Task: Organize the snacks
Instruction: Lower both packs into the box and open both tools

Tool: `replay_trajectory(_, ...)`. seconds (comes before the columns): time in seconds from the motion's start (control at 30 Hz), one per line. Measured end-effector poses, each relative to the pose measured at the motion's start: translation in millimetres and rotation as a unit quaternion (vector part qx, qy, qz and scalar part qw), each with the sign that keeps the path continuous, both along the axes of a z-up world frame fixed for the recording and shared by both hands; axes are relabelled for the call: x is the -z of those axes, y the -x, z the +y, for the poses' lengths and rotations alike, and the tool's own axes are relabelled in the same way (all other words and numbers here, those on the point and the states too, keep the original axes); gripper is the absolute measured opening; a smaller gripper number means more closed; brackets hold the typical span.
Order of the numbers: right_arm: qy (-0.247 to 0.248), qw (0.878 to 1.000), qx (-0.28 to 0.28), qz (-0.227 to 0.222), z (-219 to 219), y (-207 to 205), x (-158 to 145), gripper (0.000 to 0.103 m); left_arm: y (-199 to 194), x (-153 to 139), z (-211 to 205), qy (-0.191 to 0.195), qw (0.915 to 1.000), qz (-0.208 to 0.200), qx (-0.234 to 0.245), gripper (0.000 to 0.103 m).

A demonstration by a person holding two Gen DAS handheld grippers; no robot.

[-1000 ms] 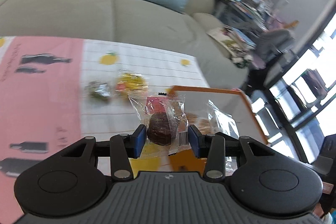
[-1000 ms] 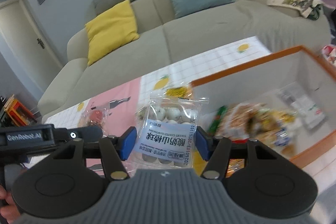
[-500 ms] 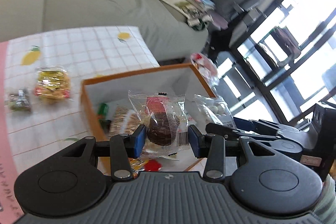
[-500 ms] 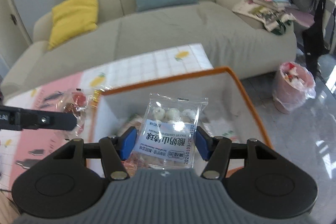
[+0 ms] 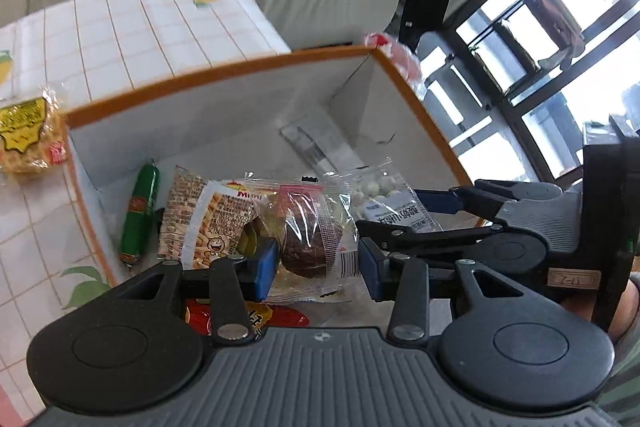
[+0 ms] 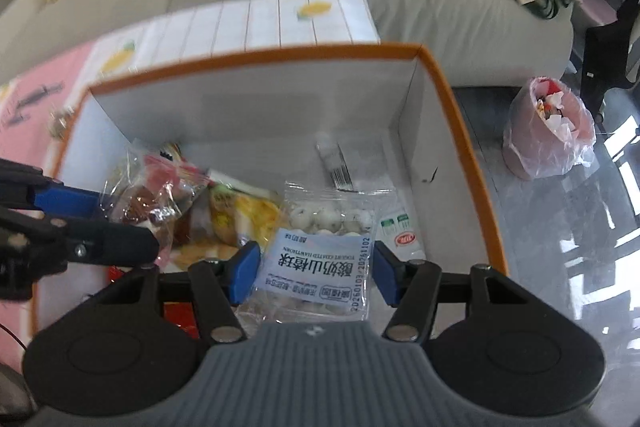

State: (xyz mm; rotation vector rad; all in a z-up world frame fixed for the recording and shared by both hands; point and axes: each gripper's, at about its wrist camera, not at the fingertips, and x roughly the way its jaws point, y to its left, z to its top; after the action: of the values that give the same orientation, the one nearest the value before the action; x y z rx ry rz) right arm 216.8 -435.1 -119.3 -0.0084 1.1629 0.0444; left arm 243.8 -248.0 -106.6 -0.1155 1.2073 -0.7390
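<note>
Gripping – left fingers (image 5: 318, 261) clamped on chocolate cake packet (image 5: 308, 227) | right fingers (image 6: 314, 271) clamped on hawthorn-ball bag (image 6: 320, 259) – box (image 6: 460, 131) beyond both fingertips

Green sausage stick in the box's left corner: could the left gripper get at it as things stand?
Probably not yet. The left gripper is shut on the chocolate cake packet; the green sausage stick lies exposed against the box wall, so the path looks free once the packet is dropped.
</note>
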Motion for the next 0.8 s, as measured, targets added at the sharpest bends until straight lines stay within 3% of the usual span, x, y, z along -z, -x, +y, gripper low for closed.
replay_trajectory(0.4, 0.035, 0.998, -0.027, 0.049, 4.6, -4.2, 22.7, 0.06, -3.5, 11.7, -26.6, -0.054, 0.9983, 0.003, 0.02, 0.049)
replay_trajectory(0.63, 0.062, 0.996, -0.039, 0.046, 7.4, 1.7, 19.6, 0.062, 8.9, 8.4, -42.0, -0.118, 0.9917, -0.037, 0.034, 0.05)
replay_trajectory(0.8, 0.077, 0.996, -0.041, 0.036, 6.1, 6.3, 15.6, 0.067, 11.0, 7.3, -45.6, -0.131, 0.99, -0.043, 0.03, 0.052)
